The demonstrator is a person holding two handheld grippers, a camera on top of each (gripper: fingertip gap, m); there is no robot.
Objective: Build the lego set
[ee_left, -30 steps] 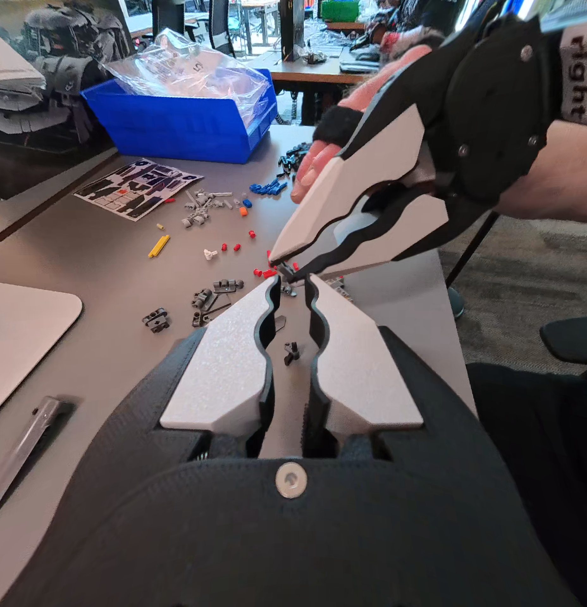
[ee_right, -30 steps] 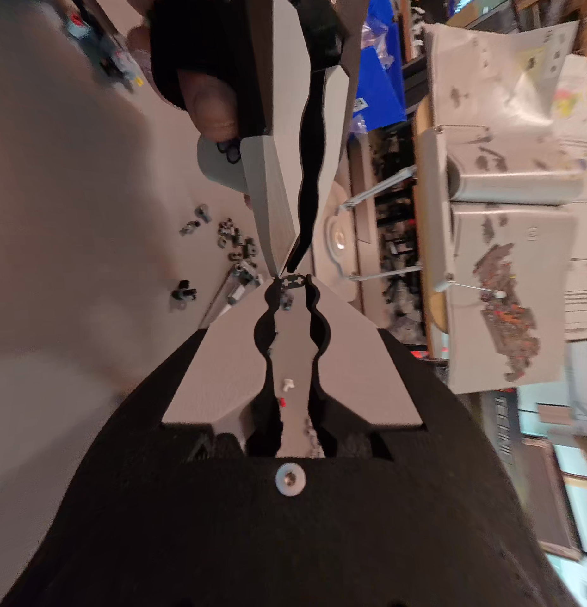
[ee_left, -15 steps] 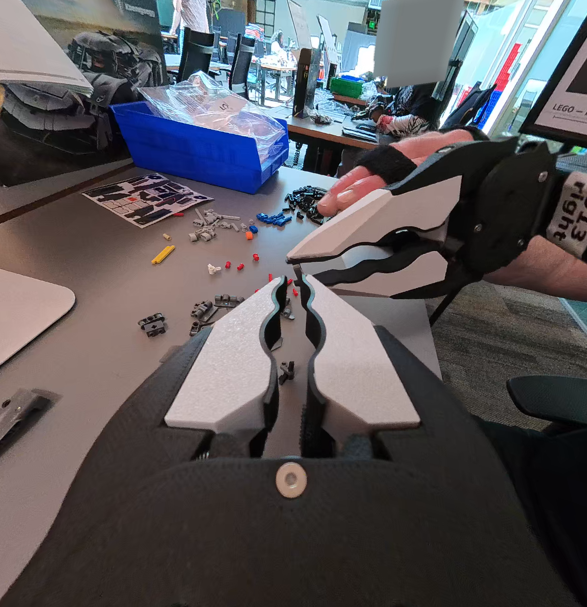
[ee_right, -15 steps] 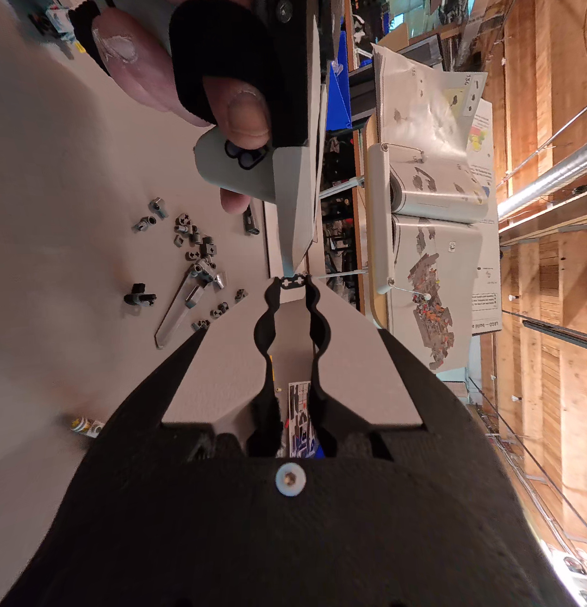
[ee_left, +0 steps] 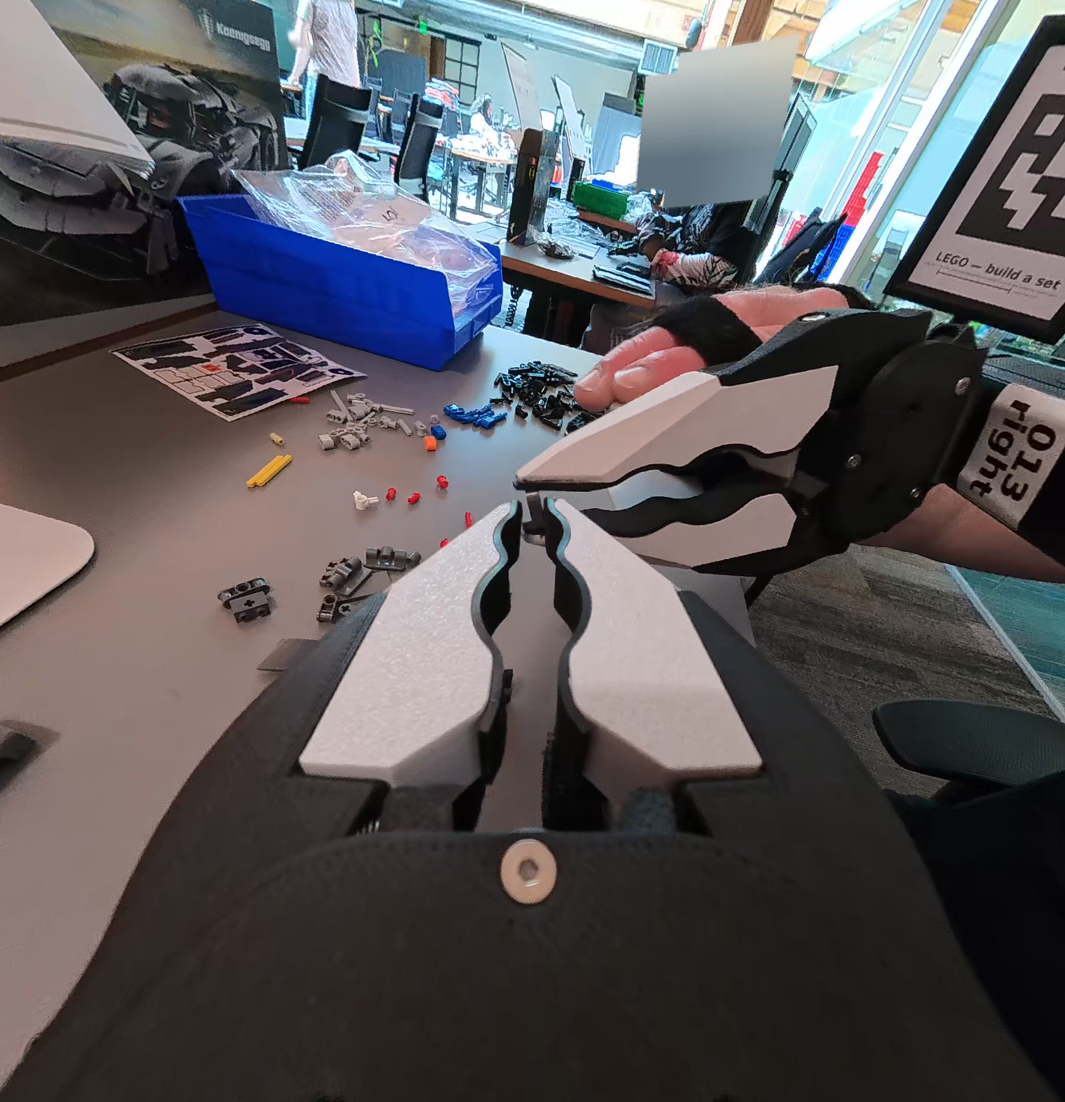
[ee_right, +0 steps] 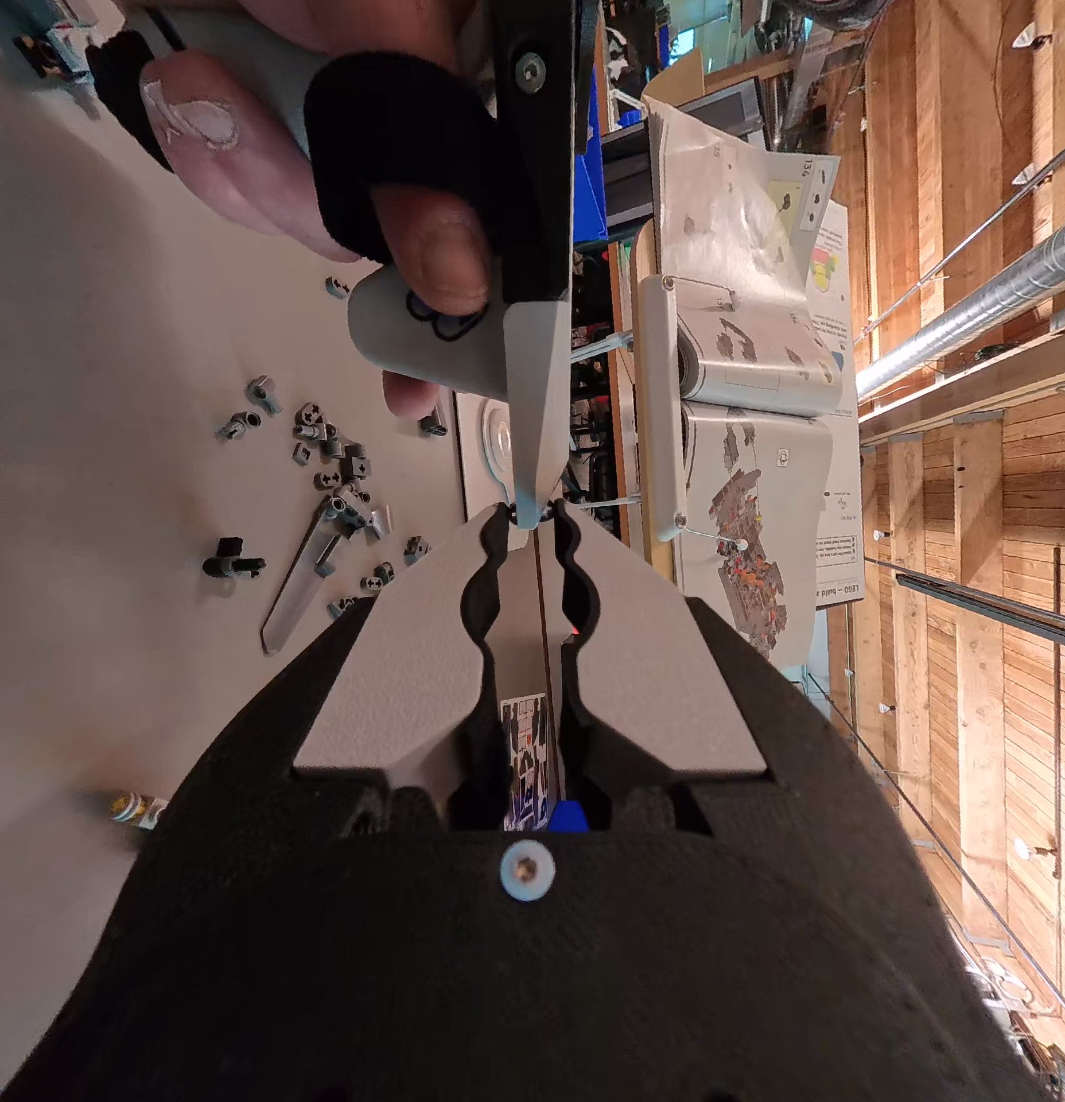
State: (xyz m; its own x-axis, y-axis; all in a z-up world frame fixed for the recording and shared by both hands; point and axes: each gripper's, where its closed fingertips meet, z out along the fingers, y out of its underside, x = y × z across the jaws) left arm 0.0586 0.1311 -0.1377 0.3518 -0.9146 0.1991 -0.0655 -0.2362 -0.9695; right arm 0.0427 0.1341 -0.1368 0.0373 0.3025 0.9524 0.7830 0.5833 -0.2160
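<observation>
- My left tongs (ee_left: 533, 514) are clamped on a small dark grey piece (ee_left: 533, 511), held upright above the worktop (ee_left: 130, 536).
- My right tongs (ee_right: 529, 517) pinch the same piece across, tips meeting the left ones from the right.

In the right wrist view, the left gripper's fingertip (ee_right: 533, 513) covered most of the small dark piece (ee_right: 553, 511) at the right gripper's tips, so its shape could not be told. In the left wrist view that piece (ee_left: 533, 511) was too small to make out. A grey patch (ee_left: 715, 122) hid a far person's head. The white slab (ee_left: 23, 560) at the left and the framed sign (ee_left: 1019, 179) at the far right were cut off by the edges.
</observation>
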